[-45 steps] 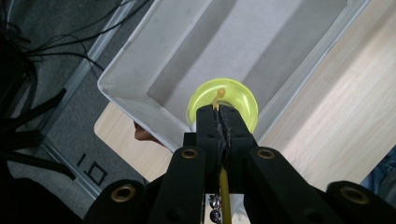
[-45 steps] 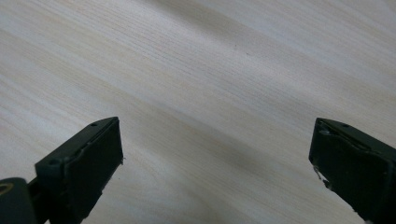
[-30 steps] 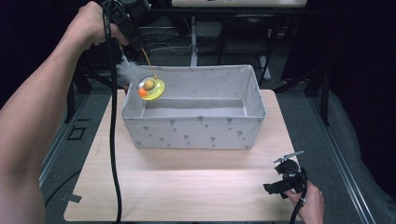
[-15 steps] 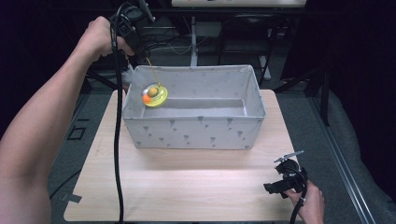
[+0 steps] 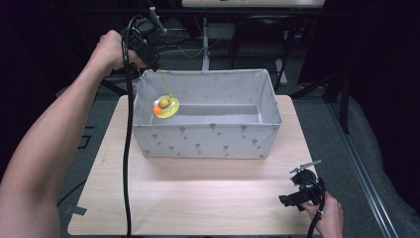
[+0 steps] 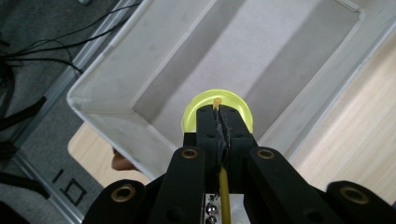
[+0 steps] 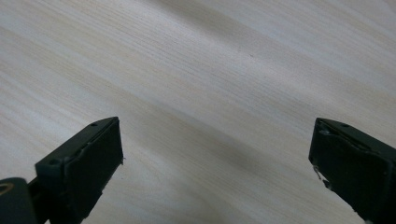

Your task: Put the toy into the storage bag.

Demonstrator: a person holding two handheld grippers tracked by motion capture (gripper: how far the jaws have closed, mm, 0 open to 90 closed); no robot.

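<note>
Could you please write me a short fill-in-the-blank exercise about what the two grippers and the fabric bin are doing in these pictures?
1. The left gripper is shut on the toy's thin yellow ____.
2. The yellow toy hangs over the grey fabric ____.
3. The right gripper has its jaws ____ above the wooden table.

Missing words: stick; bin; open

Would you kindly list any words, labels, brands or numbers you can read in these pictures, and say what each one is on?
No readable text anywhere.
Grey fabric bin: a pattern of small dark shapes, no letters.
Floor beside the table: white marks that look like "I" and a square in the left gripper view, unclear whether they are characters.
Yellow-green disc toy and both grippers: no label visible.
</note>
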